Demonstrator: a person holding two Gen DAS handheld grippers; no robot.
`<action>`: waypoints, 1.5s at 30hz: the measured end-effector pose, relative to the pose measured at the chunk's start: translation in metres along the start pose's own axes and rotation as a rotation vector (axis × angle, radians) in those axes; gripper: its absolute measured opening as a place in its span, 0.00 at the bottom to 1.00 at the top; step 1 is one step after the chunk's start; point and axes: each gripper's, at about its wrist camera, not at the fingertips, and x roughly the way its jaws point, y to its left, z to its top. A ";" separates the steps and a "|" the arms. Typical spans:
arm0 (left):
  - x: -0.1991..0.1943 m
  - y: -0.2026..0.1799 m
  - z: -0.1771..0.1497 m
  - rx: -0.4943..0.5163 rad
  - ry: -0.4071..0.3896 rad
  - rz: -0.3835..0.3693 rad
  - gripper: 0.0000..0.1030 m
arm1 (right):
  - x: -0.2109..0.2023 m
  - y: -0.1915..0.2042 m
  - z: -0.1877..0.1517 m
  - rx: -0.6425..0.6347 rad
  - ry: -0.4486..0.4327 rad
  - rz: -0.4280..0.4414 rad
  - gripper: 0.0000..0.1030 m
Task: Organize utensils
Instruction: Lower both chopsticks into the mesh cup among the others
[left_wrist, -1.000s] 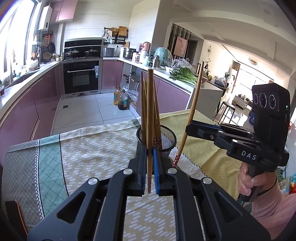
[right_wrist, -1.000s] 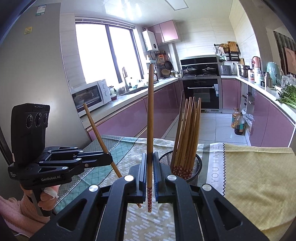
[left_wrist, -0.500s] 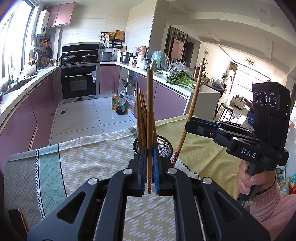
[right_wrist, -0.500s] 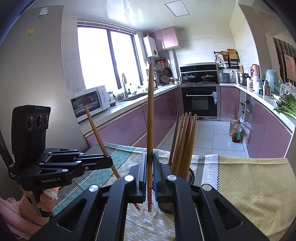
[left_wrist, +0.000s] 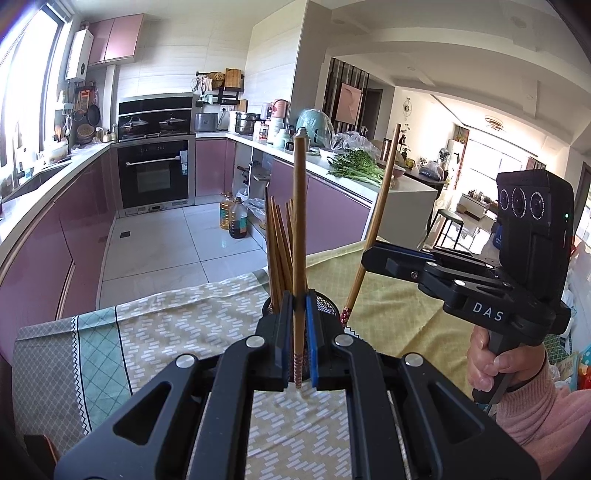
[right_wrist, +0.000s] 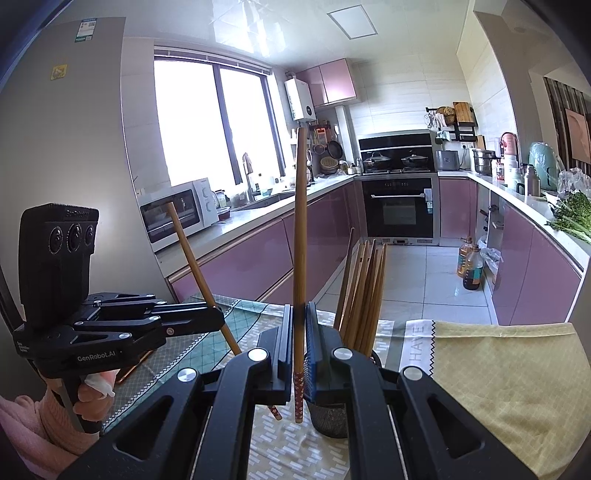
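A black mesh utensil holder (right_wrist: 328, 417) is standing on the patterned tablecloth (left_wrist: 177, 332) and is holding a bundle of brown chopsticks (right_wrist: 364, 291) that are leaning together, thick ends up. The left gripper (left_wrist: 299, 332) is clamping one upright chopstick (left_wrist: 298, 229) between its blue-padded fingers (left_wrist: 313, 343), with the jaws closed down to the stick's width and the patterned tip poking out below them; this stick is sitting just in front of the holder and overlapping the bundle in the left wrist view. The right gripper (right_wrist: 300, 347) is likewise pinching a single chopstick (right_wrist: 300, 236) held vertically, jaws narrowed onto it, just left of the holder in its own view. From the left wrist camera, the right gripper's chopstick (left_wrist: 373, 221) is tilting slightly and hanging just right of the holder, its decorated tip near the rim. Compared with a second ago, both cameras are sitting nearer the holder, which is now largely hidden behind the gripper fingers, while each grip on its chopstick is staying unchanged. A yellow cloth (right_wrist: 509, 373) is lying to the right of the holder.
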 end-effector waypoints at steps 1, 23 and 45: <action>0.000 -0.001 0.001 0.002 -0.002 0.000 0.07 | 0.000 0.000 0.001 0.001 -0.001 0.000 0.05; -0.008 -0.014 0.015 0.043 -0.040 0.001 0.07 | 0.003 -0.002 0.011 -0.005 -0.020 0.004 0.05; -0.010 -0.020 0.030 0.067 -0.085 -0.003 0.07 | 0.007 -0.002 0.019 -0.009 -0.041 -0.015 0.05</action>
